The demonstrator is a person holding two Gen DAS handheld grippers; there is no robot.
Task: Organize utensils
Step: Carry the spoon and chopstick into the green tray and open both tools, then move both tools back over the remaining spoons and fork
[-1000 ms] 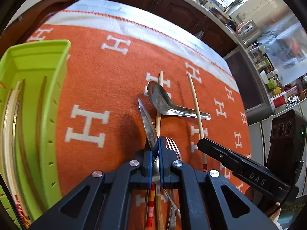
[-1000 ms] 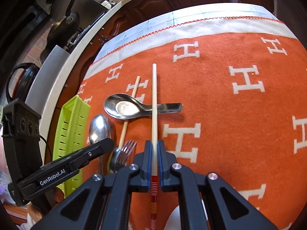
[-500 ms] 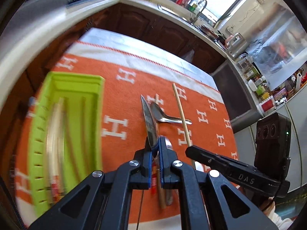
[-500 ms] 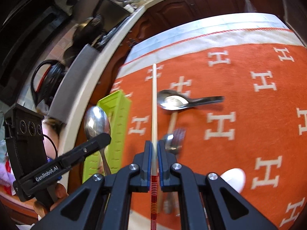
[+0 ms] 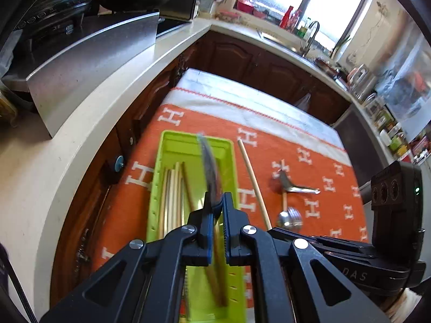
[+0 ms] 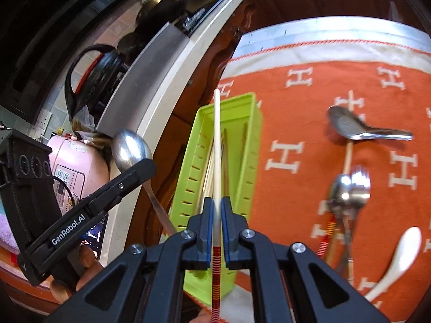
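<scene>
Left gripper [image 5: 216, 210] up over the green tray [image 5: 165, 161], fingers [image 5: 206, 228] clamped tight on a metal spoon [image 5: 208, 167], bowl blurred and seen edge-on above the tray's far end. Same spoon [image 6: 130, 149] in the right wrist view, bowl poking up past the left gripper's black finger, handle running down behind it. Right gripper [image 6: 216, 215] alongside, fingers [image 6: 207, 223] pinched hard on a pale chopstick [image 6: 217, 145] with a red-striped butt, shaft pointing out over the tray [image 6: 250, 140], tip reaching just past the tray's far wall in the picture. Held chopstick [image 5: 253, 185] visible from the left wrist too, slanting just right of the tray. Inside the tray: several chopsticks [image 5: 172, 196] lying lengthwise. Tray resting on the orange blanket [image 5: 269, 134] with white H letters, near its left edge, beside the pale surface [image 5: 80, 140]. Out on the blanket, well apart from the tray: a steel soup spoon [image 6: 358, 127] lying across another chopstick [image 6: 347, 158], below that a cluster of fork and spoon [image 6: 353, 185] heads, blurred, and a white ceramic spoon [image 6: 398, 258] nearest the lower right.
</scene>
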